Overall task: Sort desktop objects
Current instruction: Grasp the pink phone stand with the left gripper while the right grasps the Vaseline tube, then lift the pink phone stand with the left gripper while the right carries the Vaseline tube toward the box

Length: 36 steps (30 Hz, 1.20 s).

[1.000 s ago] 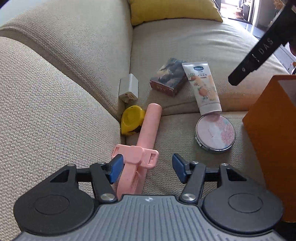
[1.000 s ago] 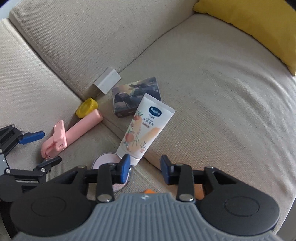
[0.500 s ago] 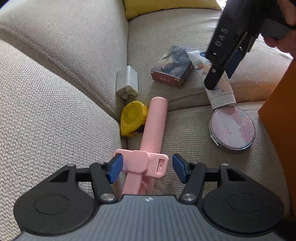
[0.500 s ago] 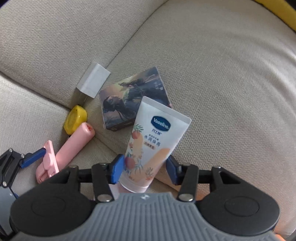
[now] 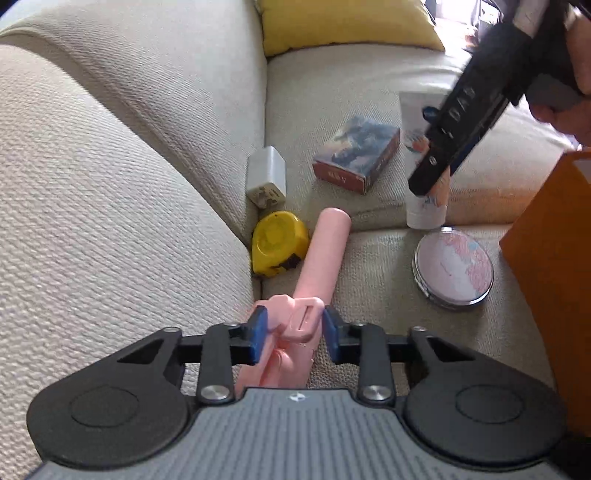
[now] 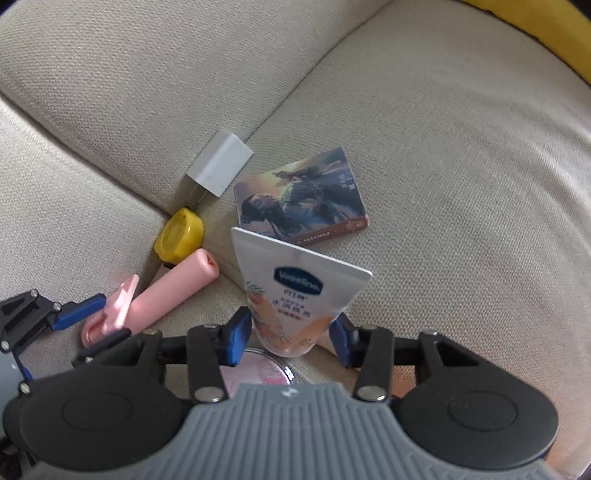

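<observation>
A pink selfie stick [image 5: 325, 251] lies on the beige sofa seat. My left gripper [image 5: 294, 334] is closing, and its blue pads touch both sides of the stick's clamp end. A white lotion tube [image 6: 295, 291] lies with its cap toward a round pink compact mirror [image 5: 454, 269]. My right gripper [image 6: 290, 332] points steeply down and is closing around the tube's lower part, with both pads against its sides. In the left wrist view the right gripper [image 5: 430, 181], held by a hand, covers the tube's middle [image 5: 424, 214].
A picture-printed box [image 5: 354, 158], a white charger [image 5: 266, 177] and a yellow tape measure [image 5: 277, 243] sit by the cushion seam. An orange container [image 5: 546, 258] stands at the right. A yellow cushion [image 5: 343, 26] rests at the back of the sofa.
The left jaws have narrowed from wide apart onto the pink stick's clamp. The right gripper has come down over the lotion tube, which now sits between its pads.
</observation>
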Available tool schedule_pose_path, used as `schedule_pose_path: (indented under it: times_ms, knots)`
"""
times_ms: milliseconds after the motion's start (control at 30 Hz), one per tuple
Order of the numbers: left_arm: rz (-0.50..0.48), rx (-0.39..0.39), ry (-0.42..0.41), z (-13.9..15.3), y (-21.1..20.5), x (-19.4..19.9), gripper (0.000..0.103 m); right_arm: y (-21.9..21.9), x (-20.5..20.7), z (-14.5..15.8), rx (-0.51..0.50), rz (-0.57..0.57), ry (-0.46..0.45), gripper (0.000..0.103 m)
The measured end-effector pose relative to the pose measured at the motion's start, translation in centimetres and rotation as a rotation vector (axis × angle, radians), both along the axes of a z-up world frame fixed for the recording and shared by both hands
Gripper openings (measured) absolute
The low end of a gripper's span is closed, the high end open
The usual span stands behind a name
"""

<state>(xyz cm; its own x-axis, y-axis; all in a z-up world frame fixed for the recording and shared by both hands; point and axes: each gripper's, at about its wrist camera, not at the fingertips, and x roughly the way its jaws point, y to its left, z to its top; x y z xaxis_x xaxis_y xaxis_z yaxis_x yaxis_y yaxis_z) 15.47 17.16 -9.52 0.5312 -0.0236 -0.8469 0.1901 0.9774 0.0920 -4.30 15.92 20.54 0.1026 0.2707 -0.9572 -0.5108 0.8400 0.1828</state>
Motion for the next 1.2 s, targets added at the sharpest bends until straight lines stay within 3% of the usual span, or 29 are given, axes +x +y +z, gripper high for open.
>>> schedule_pose_path:
  times_ms: [33,100,267,567,667,800,900,933,967,1033,1200]
  knots:
    - [0.012,-0.021,-0.003,0.3,0.4,0.0,0.024,-0.1,-0.1,0.2,-0.006,0.011,-0.010,0.048]
    - [0.030,-0.056,0.001,0.6,1.1,0.2,0.024,-0.3,-0.3,0.3,-0.018,0.028,-0.021,0.048]
    - [0.025,-0.033,-0.004,0.4,0.9,0.4,0.024,-0.1,-0.5,0.0,-0.047,0.074,-0.024,0.048]
    - [0.056,-0.039,0.013,0.2,1.2,0.1,0.024,1.0,1.8,-1.9,-0.066,0.058,-0.005,0.049]
    - [0.062,-0.045,0.012,0.3,1.3,-0.2,0.024,1.0,2.5,-2.2,-0.064,0.044,-0.004,0.054]
    - [0.065,-0.055,0.009,0.4,1.6,-0.7,0.024,0.2,3.7,-2.3,-0.013,-0.006,0.019,0.056]
    - [0.073,-0.064,0.009,0.7,1.7,-1.1,0.023,-1.0,4.3,-1.7,0.034,-0.047,0.042,0.053]
    - [0.072,-0.072,0.005,0.8,1.9,-1.4,0.015,-1.3,4.3,-1.4,0.043,-0.046,0.039,0.047]
    - [0.080,-0.088,0.007,0.9,2.1,-1.6,0.015,-1.6,4.2,-1.1,0.048,-0.041,0.036,0.045]
    - [0.090,-0.099,0.009,1.0,2.3,-1.8,0.015,-2.0,4.0,-0.4,0.062,-0.029,0.028,0.030]
    - [0.107,-0.095,0.003,1.1,2.5,-1.5,0.014,-2.1,2.3,0.9,0.068,0.011,-0.029,0.021]
